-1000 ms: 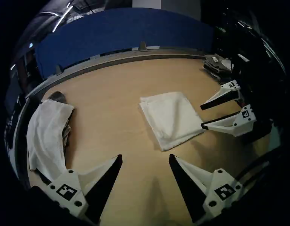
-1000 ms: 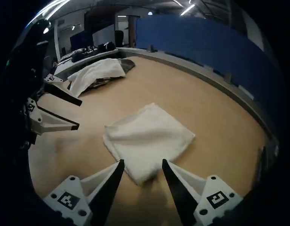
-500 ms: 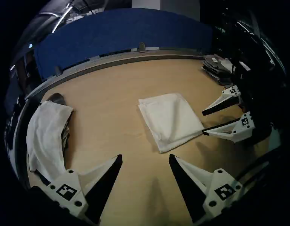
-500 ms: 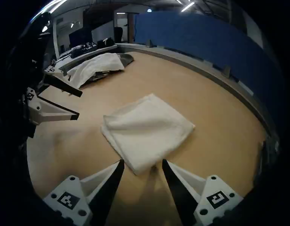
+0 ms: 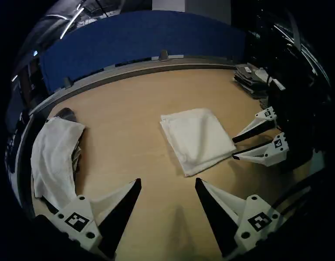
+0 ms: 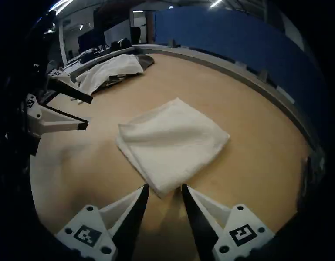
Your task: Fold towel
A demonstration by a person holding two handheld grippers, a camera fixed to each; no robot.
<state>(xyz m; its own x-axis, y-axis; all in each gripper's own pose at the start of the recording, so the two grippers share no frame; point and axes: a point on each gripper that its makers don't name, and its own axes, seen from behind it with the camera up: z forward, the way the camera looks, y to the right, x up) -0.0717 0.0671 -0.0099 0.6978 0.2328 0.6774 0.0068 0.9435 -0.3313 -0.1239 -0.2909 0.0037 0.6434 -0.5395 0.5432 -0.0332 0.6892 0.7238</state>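
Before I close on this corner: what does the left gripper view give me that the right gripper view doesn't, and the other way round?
Left gripper view: a dark stack of folded items at the far right edge of the table, and the right tool from the side, fingers apart at the corner of the folded towel.
Right gripper view: what look like desks with monitors beyond the table, and the left tool, open and clear of the folded towel.
Both: the folded towel, the loose white towel heaped on dark cloth, the blue partition and the table.

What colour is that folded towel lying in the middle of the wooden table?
The folded towel is plain white, clearest in the right gripper view.
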